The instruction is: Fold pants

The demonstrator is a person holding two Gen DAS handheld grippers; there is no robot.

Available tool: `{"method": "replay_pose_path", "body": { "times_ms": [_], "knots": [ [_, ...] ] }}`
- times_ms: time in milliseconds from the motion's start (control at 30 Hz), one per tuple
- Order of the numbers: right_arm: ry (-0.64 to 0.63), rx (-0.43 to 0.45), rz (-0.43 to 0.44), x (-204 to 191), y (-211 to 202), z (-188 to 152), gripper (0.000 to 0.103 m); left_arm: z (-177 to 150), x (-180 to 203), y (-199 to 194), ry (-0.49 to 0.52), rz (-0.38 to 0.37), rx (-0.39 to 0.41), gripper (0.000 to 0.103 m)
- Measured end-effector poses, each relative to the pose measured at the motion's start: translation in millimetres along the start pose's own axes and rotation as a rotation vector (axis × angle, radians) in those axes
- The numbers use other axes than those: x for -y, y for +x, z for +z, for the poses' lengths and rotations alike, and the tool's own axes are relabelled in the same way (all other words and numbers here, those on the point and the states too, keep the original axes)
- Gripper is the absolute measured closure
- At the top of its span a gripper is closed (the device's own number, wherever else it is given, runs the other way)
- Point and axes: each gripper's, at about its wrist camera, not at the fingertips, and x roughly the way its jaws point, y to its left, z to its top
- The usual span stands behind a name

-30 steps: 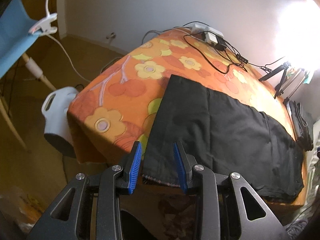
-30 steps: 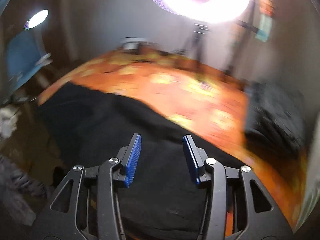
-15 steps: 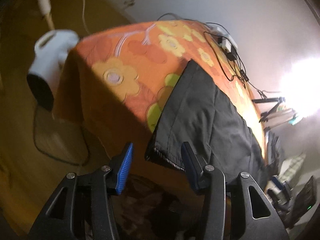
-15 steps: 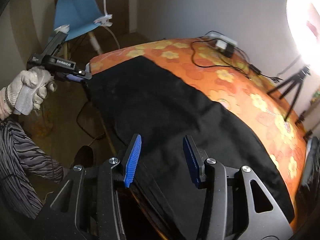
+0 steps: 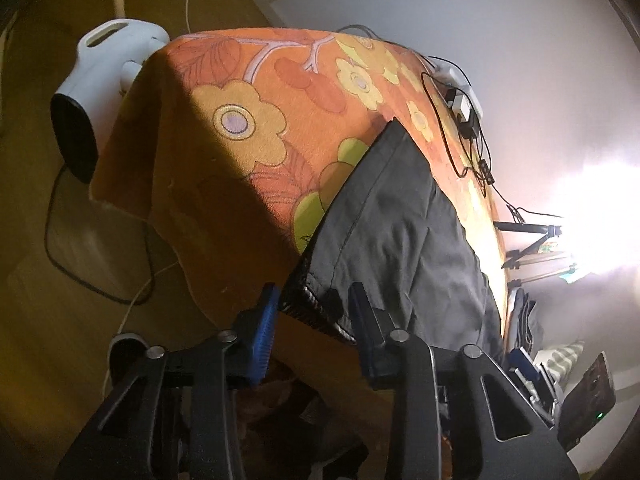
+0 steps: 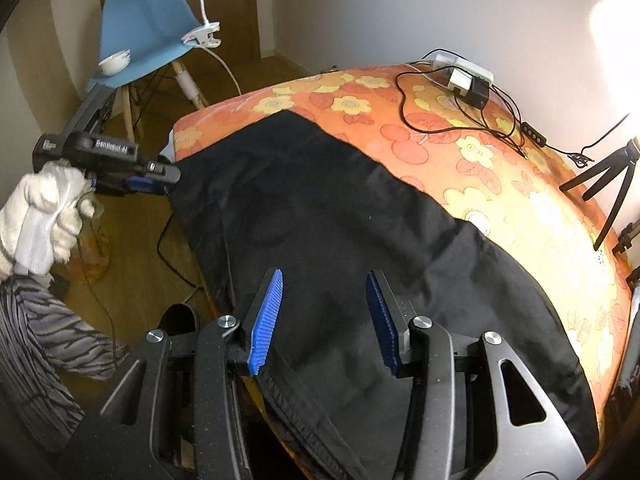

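Observation:
Black pants (image 6: 340,216) lie flat along the near side of a table under an orange flowered cloth (image 6: 472,148). In the left wrist view the pants (image 5: 396,232) run away from me, and their near end with the ribbed hem (image 5: 308,304) hangs at the table corner. My left gripper (image 5: 314,322) is open, its blue pads either side of that hem corner. It also shows in the right wrist view (image 6: 166,182) at the pants' left end. My right gripper (image 6: 324,316) is open just above the pants' near edge.
A white heater (image 5: 96,92) stands on the floor left of the table. A power strip with cables (image 6: 464,76) lies at the table's far edge. A blue chair (image 6: 148,28) with a bowl stands behind. A tripod (image 6: 604,184) and dark folded clothes (image 5: 524,320) are at the right.
My left gripper dropped lower and closed in on the hem corner at the table edge. My right gripper swung left and came down over the pants' near edge. Both stayed open.

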Motion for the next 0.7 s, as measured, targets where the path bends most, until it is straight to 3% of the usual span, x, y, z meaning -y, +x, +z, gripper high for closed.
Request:
{"method": "replay_pose_path", "body": {
  "times_ms": [233,500,700],
  "knots": [
    [0.055,0.02,0.014,9.6,1.8,21.2,0.054,-3.2,5.3,-6.7,0.014,0.001,0.042,0.092],
    [0.172,-0.023,0.117,22.0,27.3,54.9,0.045,-8.2,36.4,-22.7,0.162,-0.015,0.129,0.094],
    [0.328,-0.114,0.251,26.9,72.3,110.4,0.042,-18.3,63.3,-22.2,0.278,-0.03,0.14,0.094]
  ]
}}
